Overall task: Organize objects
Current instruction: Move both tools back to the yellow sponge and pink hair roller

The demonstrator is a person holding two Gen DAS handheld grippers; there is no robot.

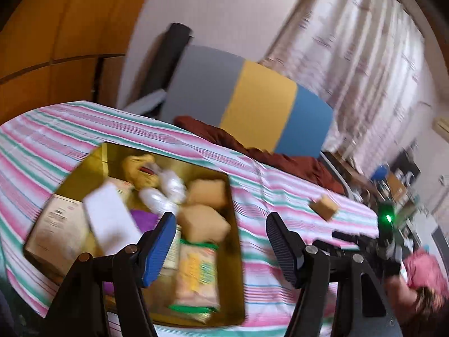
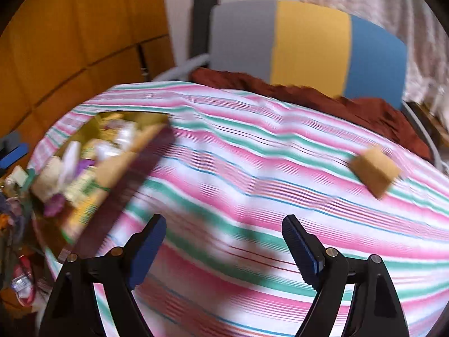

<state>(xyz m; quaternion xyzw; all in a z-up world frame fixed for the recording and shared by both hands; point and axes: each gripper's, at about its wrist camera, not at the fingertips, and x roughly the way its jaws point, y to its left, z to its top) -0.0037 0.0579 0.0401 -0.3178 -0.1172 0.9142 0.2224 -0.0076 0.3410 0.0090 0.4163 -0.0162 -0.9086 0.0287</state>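
Frankly, box (image 1: 60, 219) print blurred, unreadable

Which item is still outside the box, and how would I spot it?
Find the striped cloth that covers the table. The gold box of packets sits on its left part; far to the right, near the maroon fabric, lies a tan block. It alone rests on bare cloth, apart from everything else.

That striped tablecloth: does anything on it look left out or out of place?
Yes. One small tan block lies alone on the striped cloth, well apart from the gold tray, where similar tan blocks and packets are already gathered. Both pairs of fingers are open and empty.
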